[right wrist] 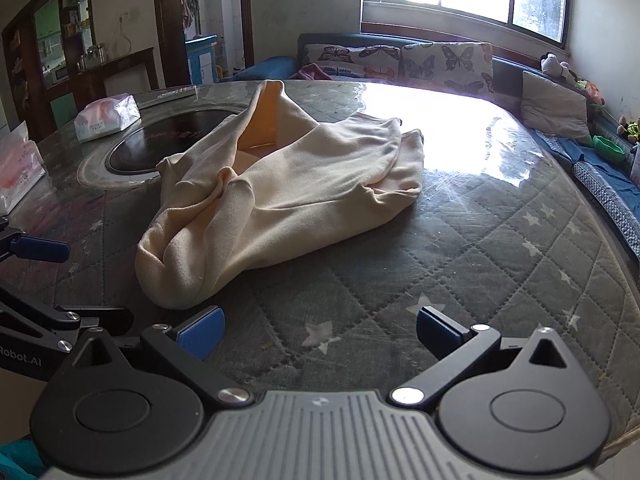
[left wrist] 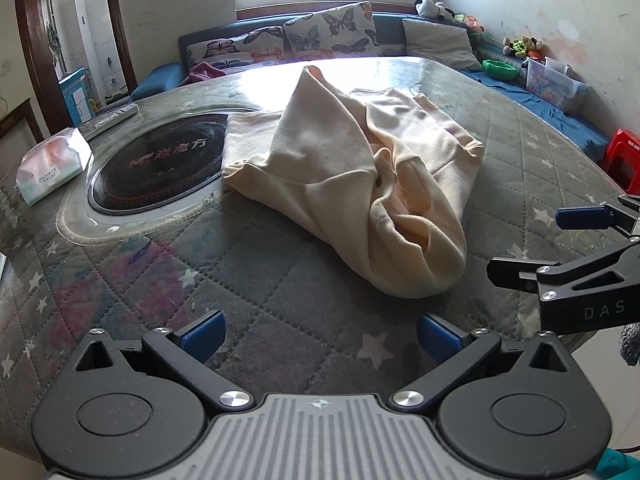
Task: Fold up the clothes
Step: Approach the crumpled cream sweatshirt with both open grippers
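A cream-coloured garment lies crumpled in a loose heap in the middle of the round table. From the right wrist it shows as the same rumpled garment, one fold standing up at the back. My left gripper is open just short of the cloth's near end, nothing between its blue pads. My right gripper is open too, empty, near the table's front edge and right of the heap. The right gripper also enters the left wrist view at the right.
The table has a quilted star-pattern cover under clear plastic and a dark round hob set in its centre-left. A tissue pack lies at the left. A sofa with butterfly cushions, toys and a red stool stand beyond.
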`<state>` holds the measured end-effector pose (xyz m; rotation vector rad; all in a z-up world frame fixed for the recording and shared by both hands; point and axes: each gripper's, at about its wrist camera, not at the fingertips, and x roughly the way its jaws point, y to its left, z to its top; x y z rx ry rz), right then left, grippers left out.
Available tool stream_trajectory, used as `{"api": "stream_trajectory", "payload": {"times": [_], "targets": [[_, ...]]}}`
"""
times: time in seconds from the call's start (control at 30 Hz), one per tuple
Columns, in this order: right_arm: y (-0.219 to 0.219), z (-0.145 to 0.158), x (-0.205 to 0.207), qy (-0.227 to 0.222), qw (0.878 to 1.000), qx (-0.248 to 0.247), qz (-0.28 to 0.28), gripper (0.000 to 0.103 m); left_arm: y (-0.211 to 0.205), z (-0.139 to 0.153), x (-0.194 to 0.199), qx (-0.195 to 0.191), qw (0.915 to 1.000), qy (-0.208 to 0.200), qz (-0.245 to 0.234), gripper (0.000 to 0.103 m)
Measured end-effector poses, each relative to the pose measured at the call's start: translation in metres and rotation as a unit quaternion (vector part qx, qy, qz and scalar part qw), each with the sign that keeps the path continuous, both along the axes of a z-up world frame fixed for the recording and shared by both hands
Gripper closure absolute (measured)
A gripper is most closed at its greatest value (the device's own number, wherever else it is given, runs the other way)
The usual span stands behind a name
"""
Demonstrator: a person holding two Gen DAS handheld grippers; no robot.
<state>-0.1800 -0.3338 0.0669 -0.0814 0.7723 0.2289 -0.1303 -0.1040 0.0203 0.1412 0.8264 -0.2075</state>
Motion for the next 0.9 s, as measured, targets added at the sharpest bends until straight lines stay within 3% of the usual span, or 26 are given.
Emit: {"api": "stream_trajectory", "payload": {"times": [0.9], "targets": [[0.0037,0.0005,0.0072,0.007,1.000,0.002,0.008,0.000,-0.0037,0.0007,0.0087,0.005,0.9999,0.007,-0.005,0.000]]}}
